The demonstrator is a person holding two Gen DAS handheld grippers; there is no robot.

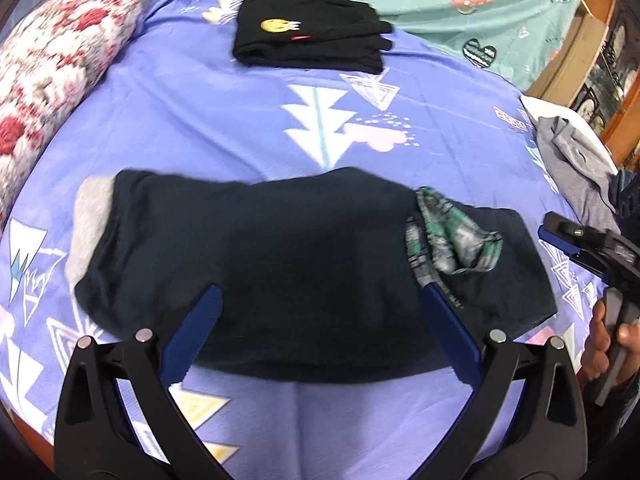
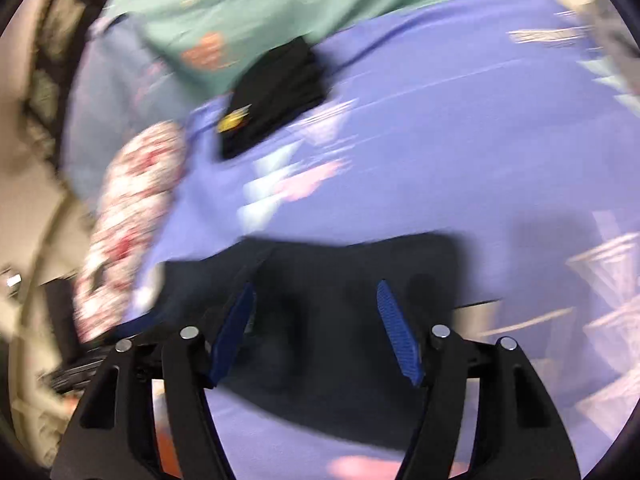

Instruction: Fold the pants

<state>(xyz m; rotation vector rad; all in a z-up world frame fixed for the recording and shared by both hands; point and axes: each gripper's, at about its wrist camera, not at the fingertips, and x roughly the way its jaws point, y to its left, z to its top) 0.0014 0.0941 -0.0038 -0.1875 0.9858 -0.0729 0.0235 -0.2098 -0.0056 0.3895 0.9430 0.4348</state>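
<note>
Black-framed, blue-padded, the left hand-held gripper (image 1: 320,300) is hovering with its jaws standing wide apart and nothing pressed between them, just above the near edge of the dark navy, soft knit pants (image 1: 256,264). These are lying folded into a broad, slightly rumpled rectangle at the middle of the bed, on the lilac cotton bedsheet printed with white triangles (image 1: 200,120). A grey lining is showing at their 9 o'clock end and a green-and-white patterned waistband lining at 3 o'clock. The right hand-held gripper (image 2: 316,320), seen through heavy blur, is likewise standing partly open over the same dark cloth, with no fabric caught between its ribbed pads.

Likely failures, as judgements: limp knit may be sliding or springing open once unheld, so the top layer could be creeping off square; a pad closing on only one layer would be dragging the fold apart; the exposed waistband lining at 3 o'clock could be bunching.

At 12 o'clock a second black folded garment with a yellow smiley patch (image 1: 308,36) is lying well apart. A red-and-white floral pillow (image 1: 52,68) is resting at 10 o'clock, and a loose grey garment (image 1: 576,160) at 3 o'clock.
</note>
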